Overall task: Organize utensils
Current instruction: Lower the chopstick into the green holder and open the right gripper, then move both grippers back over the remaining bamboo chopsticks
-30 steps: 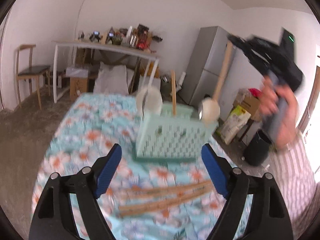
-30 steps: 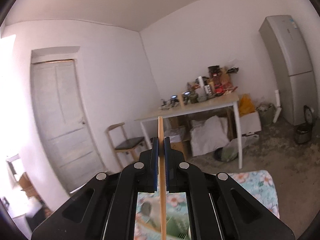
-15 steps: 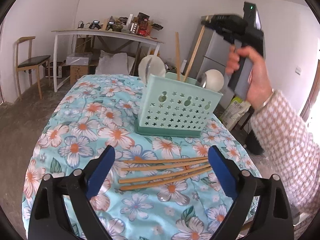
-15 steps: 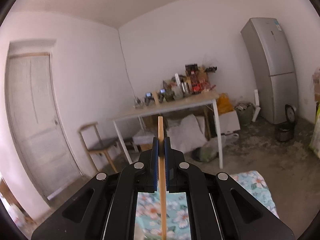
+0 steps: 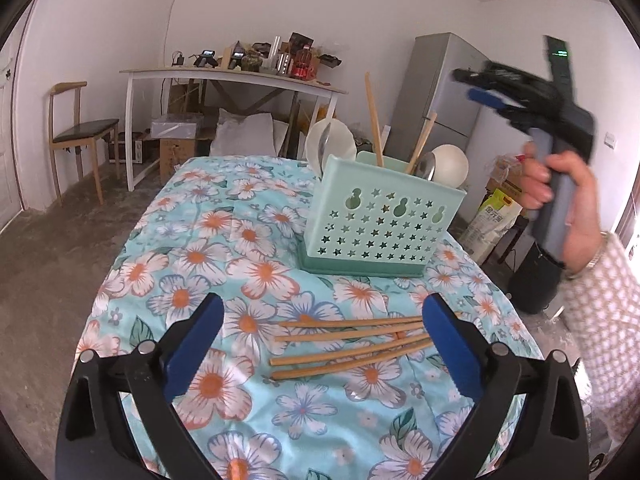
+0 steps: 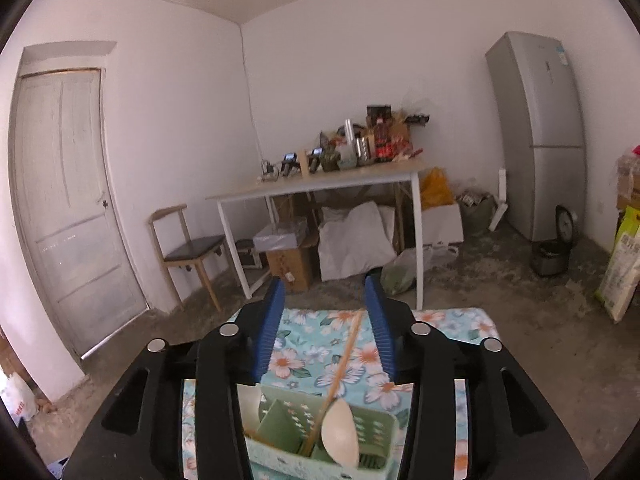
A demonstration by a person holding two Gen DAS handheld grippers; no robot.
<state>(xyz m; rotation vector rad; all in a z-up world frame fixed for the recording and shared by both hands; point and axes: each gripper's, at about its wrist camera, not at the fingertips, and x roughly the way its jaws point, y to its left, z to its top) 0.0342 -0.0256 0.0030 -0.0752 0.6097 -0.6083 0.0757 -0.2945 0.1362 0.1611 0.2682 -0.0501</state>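
A mint-green perforated utensil basket [image 5: 380, 226] stands on the floral tablecloth [image 5: 224, 240]. It holds two upright wooden chopsticks [image 5: 374, 116] and white spoons [image 5: 450, 164]. Several wooden chopsticks [image 5: 352, 344] lie loose on the cloth between the fingers of my open, empty left gripper [image 5: 320, 344]. My right gripper [image 6: 326, 324] is open and empty, above the basket [image 6: 320, 436]; it also shows in the left wrist view [image 5: 520, 92], raised at the right. A chopstick [image 6: 340, 372] leans in the basket below it.
A white table [image 6: 320, 188] loaded with clutter stands by the far wall, with a wooden chair [image 6: 188, 248], boxes and bags under it. A grey fridge [image 6: 536, 128] stands at the right. A person's hand and checked sleeve [image 5: 600, 280] are at the right.
My right gripper opened and let go of the chopstick, which now leans in the basket. The right gripper moved up and to the right. The left gripper stayed open over the loose chopsticks.
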